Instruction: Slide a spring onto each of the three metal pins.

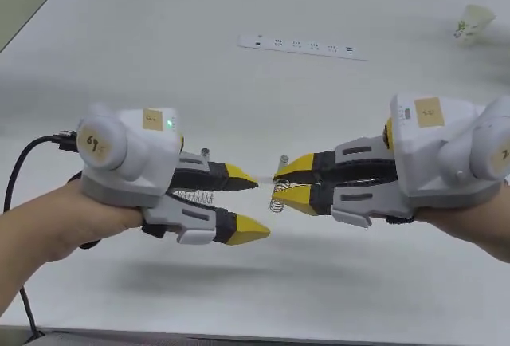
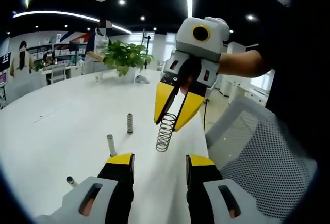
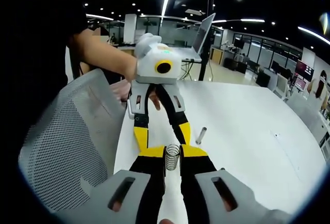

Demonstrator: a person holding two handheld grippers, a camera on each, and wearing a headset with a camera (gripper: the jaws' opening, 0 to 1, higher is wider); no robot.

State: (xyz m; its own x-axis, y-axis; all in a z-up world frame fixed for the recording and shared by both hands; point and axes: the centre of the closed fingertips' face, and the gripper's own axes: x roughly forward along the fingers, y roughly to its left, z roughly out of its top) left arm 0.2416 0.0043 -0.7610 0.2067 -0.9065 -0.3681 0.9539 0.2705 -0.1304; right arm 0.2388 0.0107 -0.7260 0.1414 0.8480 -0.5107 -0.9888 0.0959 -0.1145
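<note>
Pins stand near spread left hand-held gripper and right hand-held gripper pinching spring.

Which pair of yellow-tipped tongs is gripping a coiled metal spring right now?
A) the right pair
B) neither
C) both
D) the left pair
A: the small coiled metal spring is pinched between the tips of the right tongs, while the left tongs stand open, holding nothing.

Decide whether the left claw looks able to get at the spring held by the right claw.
Probably yes. The left claw is open and points at the spring, whose coils stick out beyond the tips of the shut right claw, with nothing between them.
</note>
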